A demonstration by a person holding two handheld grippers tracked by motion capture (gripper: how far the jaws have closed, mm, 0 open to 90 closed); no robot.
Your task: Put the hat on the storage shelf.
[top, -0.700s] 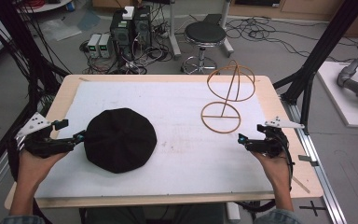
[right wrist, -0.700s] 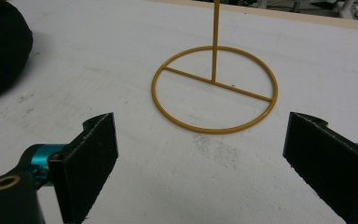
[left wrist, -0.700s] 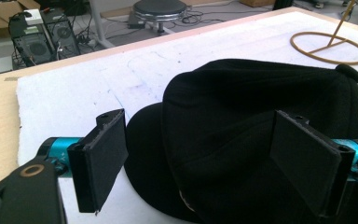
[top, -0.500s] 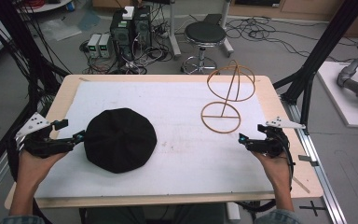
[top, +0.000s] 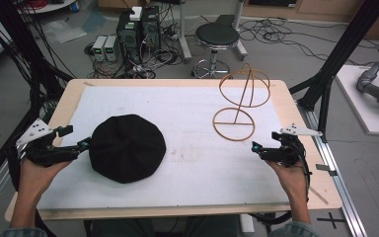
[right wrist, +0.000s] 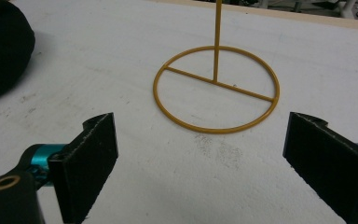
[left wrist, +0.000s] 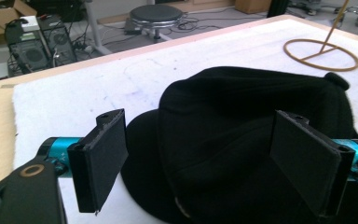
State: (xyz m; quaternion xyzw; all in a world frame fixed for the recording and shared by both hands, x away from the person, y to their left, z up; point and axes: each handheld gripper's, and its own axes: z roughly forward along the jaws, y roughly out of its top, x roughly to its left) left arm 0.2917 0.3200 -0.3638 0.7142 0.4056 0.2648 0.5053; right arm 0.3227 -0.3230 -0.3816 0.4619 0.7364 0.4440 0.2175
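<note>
Almost nothing has shifted since the earlier frames: both grippers sit where they were, the hat and stand unmoved.

One black hat (top: pixel 127 148) lies flat at centre-left of the high view on the white mat (top: pixel 192 113); one wire hat stand (top: pixel 239 101), ring base and domed top, rises at upper right. The left gripper (top: pixel 81 144) lies at the hat's left edge with its jaws spread, the brim between them in the left gripper view (left wrist: pixel 242 140), probably lined up to pinch and lift. The right gripper (top: pixel 254 148), jaws also spread and holding nothing, hovers just below-right of the stand's base (right wrist: pixel 216 88), likely waiting to steady it. Two grippers, two hands, one stool (top: pixel 217 37) beyond the table (top: pixel 296 108).
</note>
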